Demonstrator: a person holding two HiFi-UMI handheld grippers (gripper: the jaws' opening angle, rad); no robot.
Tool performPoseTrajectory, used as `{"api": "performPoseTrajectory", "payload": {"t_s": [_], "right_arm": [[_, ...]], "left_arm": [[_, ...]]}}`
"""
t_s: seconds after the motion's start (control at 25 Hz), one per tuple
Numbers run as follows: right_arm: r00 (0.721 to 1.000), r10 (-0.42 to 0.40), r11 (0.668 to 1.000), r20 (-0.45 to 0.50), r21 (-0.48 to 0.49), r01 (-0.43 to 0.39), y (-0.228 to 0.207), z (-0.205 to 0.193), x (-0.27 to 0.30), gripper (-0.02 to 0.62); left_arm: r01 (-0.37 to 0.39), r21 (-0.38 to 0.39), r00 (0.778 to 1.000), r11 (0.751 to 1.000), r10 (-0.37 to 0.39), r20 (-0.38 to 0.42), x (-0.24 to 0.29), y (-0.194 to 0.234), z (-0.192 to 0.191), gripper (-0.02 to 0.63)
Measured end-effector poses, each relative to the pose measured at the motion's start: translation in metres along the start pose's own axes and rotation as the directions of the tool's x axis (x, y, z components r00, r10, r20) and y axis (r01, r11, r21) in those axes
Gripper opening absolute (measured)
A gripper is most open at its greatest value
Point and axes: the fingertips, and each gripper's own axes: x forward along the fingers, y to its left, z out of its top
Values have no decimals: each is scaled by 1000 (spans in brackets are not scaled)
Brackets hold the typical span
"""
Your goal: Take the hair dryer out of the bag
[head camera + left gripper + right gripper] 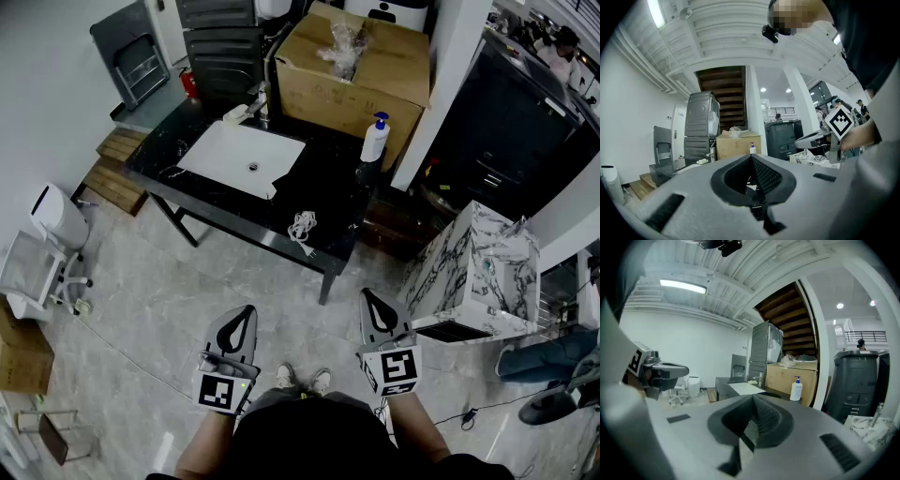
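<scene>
No hair dryer shows in any view. A crumpled clear plastic bag (pixel 342 42) lies on top of a big cardboard box (pixel 361 75) behind the black table (pixel 333 192). My left gripper (pixel 244 317) and right gripper (pixel 370 302) hang side by side over the floor, well short of the table's near edge. Both are shut with nothing between the jaws. In the left gripper view the left gripper (pixel 751 157) has its dark pads meeting at the tip. The right gripper (pixel 753 398) looks the same in its own view. Both point level toward the table.
On the table lie a white basin (pixel 242 157), a coiled white cable (pixel 302 226) and a soap pump bottle (pixel 375 138). A marble-patterned cabinet (pixel 478 272) stands at the right. A white chair (pixel 42 267) and wooden steps (pixel 112 169) are at the left.
</scene>
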Motion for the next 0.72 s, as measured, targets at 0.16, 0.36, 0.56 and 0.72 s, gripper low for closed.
{"api": "performPoseTrajectory", "payload": {"t_s": [0.16, 0.36, 0.56, 0.72], "right_arm": [[1000, 19, 1000, -5, 0, -19, 6, -1, -8, 12], [998, 67, 997, 16, 40, -68, 11, -9, -14, 12], [994, 111, 991, -1, 76, -110, 16, -28, -13, 13], [992, 122, 990, -43, 83, -118, 22, -42, -6, 14]], "left_arm": [[-4, 5, 1000, 1000, 4, 1, -5, -4, 4, 20], [-24, 24, 1000, 999, 24, -6, -8, -10, 3, 20], [-66, 47, 997, 997, 67, -25, -17, -8, -3, 20], [-70, 35, 995, 997, 73, -68, -17, -1, -20, 21]]}}
